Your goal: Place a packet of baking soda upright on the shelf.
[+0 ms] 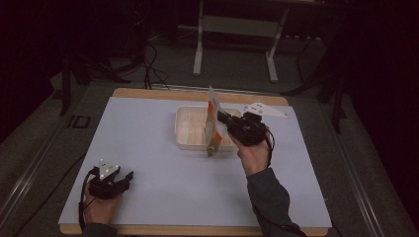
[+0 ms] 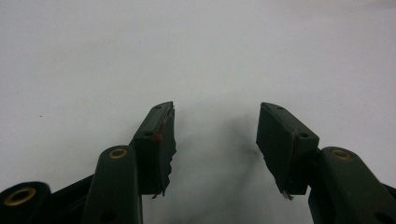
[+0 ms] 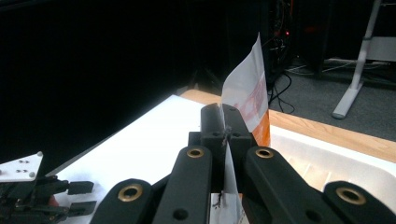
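Right gripper (image 1: 221, 117): fingers pinching packet (image 1: 214, 126), carrying it at tray (image 1: 190, 129); next, releasing. Left gripper (image 1: 129, 176): fingers spread, idling on bench (image 1: 158, 168).

The table (image 1: 163, 163) had a pale blue-white top with a wooden edge showing at the far and near sides, and a shallow cream tray (image 1: 190, 129) stood directly on it near the far middle.
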A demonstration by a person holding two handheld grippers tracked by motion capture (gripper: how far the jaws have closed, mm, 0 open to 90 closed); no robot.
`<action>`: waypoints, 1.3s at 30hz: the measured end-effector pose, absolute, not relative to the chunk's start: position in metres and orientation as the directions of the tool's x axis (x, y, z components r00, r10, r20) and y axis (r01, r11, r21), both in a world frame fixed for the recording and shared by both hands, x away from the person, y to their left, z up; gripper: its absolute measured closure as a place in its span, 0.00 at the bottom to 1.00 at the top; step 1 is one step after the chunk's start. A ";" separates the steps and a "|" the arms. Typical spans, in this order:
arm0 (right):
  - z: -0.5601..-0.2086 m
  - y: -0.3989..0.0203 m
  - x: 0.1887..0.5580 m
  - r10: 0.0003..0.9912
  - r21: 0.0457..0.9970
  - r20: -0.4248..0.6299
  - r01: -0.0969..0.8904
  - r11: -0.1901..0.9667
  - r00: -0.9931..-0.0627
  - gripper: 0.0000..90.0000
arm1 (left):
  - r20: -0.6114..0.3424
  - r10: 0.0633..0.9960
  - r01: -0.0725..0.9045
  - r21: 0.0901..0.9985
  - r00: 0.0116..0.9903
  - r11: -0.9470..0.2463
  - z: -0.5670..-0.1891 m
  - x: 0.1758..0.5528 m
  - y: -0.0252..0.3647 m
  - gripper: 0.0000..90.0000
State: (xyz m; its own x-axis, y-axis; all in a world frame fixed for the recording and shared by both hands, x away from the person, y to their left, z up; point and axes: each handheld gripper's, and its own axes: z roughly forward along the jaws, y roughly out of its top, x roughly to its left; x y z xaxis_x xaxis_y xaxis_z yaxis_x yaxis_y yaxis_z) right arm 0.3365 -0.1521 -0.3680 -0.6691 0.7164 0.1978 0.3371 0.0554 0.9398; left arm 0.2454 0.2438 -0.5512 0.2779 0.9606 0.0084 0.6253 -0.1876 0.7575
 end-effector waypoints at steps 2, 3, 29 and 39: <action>-0.368 -0.151 0.338 0.720 0.940 0.196 0.338 0.056 -0.666 1.00 | 0.008 0.961 0.624 0.758 0.278 -0.187 -0.551 0.245 0.244 0.52; -0.368 -0.150 0.339 0.721 0.940 0.195 0.337 0.056 -0.665 1.00 | 0.008 0.961 0.624 0.759 0.278 -0.187 -0.551 0.245 0.244 0.52; -0.367 -0.146 0.366 0.757 0.943 0.213 0.332 0.005 -0.617 1.00 | -0.001 0.962 0.622 0.763 0.273 -0.176 -0.551 0.245 0.245 0.52; -0.364 -0.142 0.382 0.775 0.942 0.235 0.334 -0.032 -0.587 1.00 | -0.003 0.962 0.622 0.764 0.273 -0.174 -0.551 0.245 0.245 0.52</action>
State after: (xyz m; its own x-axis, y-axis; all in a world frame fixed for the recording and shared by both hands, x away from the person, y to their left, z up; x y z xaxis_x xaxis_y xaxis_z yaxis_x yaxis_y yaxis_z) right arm 0.3817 -0.1415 -0.3638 -0.5870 0.7748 0.2346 0.3339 -0.0323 0.9421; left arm 0.2453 0.2451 -0.5511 0.2730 0.9620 -0.0027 0.6215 -0.1743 0.7638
